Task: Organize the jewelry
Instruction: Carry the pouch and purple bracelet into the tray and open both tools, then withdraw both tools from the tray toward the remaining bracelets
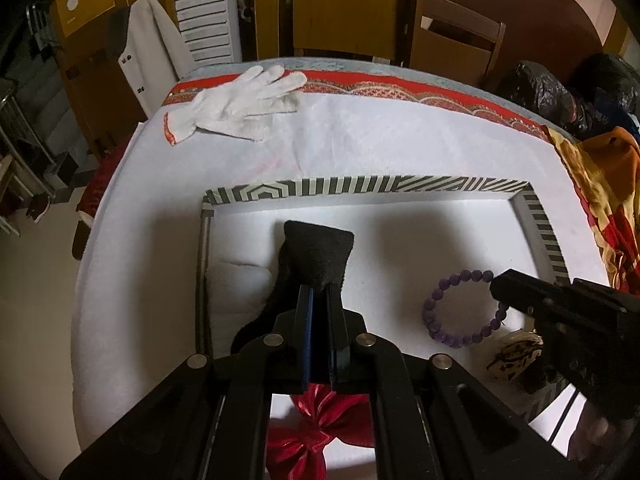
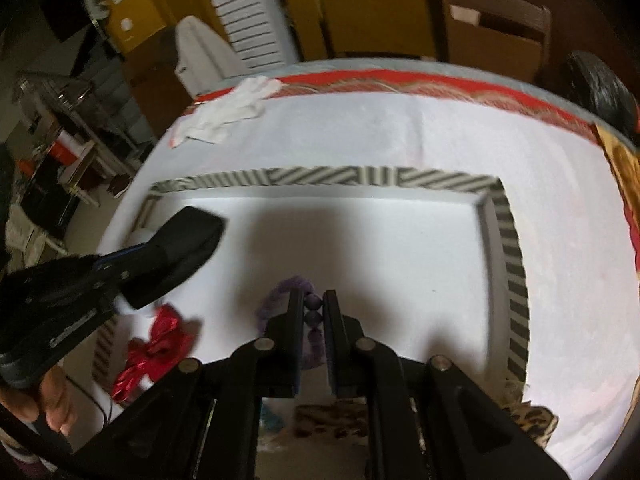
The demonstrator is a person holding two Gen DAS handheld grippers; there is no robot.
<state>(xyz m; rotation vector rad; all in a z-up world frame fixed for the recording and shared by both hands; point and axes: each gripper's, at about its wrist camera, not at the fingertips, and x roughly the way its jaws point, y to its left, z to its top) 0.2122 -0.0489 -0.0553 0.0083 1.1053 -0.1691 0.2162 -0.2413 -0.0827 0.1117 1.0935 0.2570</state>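
My left gripper (image 1: pixel 319 294) is clenched on a black pouch (image 1: pixel 318 254) held above the striped tray (image 1: pixel 360 186). My right gripper (image 2: pixel 313 300) grasps the purple bead bracelet (image 1: pixel 464 308) inside that tray, toward its near right corner.

The tray's (image 1: pixel 400 186) white floor lay bare across its far half and right side, open to a gripper. Its striped rim walled that room in. Nearer, a black pouch (image 1: pixel 316 256) blocked the left, a purple bracelet (image 1: pixel 464 308) the middle, a red bow (image 1: pixel 316 428) the front edge.
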